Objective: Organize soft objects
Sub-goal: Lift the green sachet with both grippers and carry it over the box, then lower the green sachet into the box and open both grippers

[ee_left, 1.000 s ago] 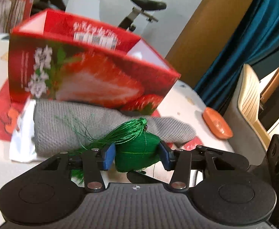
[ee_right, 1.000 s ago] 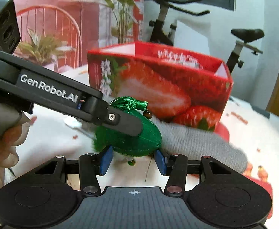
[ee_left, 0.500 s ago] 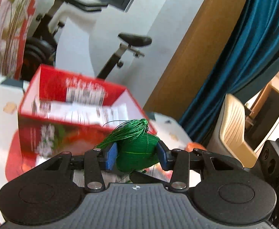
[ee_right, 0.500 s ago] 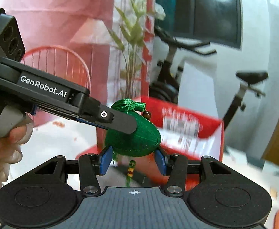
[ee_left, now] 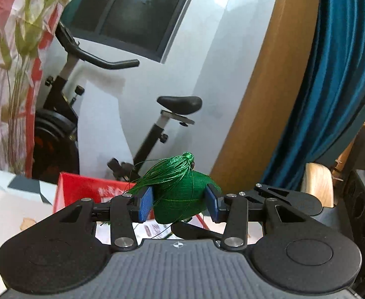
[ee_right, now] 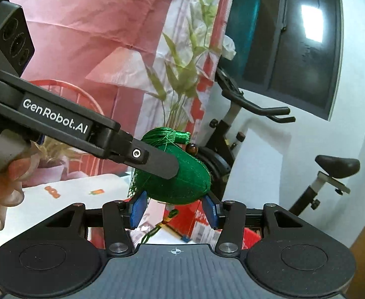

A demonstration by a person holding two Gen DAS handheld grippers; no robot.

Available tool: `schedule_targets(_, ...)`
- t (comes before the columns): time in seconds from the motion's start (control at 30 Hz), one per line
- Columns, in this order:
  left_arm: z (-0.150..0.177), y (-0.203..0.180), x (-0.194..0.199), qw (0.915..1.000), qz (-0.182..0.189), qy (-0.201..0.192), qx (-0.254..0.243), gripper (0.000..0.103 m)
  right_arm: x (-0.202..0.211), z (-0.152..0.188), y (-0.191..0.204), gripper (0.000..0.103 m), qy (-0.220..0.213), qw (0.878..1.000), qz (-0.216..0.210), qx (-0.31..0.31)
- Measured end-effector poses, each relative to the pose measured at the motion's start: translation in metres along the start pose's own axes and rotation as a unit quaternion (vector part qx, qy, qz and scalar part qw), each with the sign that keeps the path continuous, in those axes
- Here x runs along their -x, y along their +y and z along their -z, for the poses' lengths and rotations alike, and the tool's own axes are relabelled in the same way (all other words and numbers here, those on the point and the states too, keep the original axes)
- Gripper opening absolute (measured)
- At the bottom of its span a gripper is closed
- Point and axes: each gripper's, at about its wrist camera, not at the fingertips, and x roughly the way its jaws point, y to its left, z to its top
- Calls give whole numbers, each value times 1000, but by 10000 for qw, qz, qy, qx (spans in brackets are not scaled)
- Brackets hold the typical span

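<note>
An exercise bike [ee_left: 157, 124] stands against the white wall [ee_left: 207, 49], a dark window [ee_left: 137, 7] above it, a blue curtain [ee_left: 332, 87] to its right.

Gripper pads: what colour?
Blue, on both grippers; clearest in the left wrist view, pads clamping the green tasselled sachet.

Silky green cloth pouch [ee_left: 180, 196], glossy tassel [ee_left: 167, 172]

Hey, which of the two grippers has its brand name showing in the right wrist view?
The left gripper, reaching in from the left onto the green pouch: its side reads GenRobot.AI. The right gripper shows only plain black body and blue fingers.
</note>
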Motion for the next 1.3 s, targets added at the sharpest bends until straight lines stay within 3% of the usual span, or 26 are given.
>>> schedule_targets(0.57,-24,47,-28,9989,-449,-127,-30,47,-82,-16,-5,46,148,9998,-130,43)
schedule_targets(1.03,15,75,-81,9944,-343,910,419,46,-121,54,-25,45,1136,9877,-282,-1039)
schedule_targets(1.3,29,76,-107,9916,-320,1165,458,46,-118,75,-40,45,1362,9843,106,-1115)
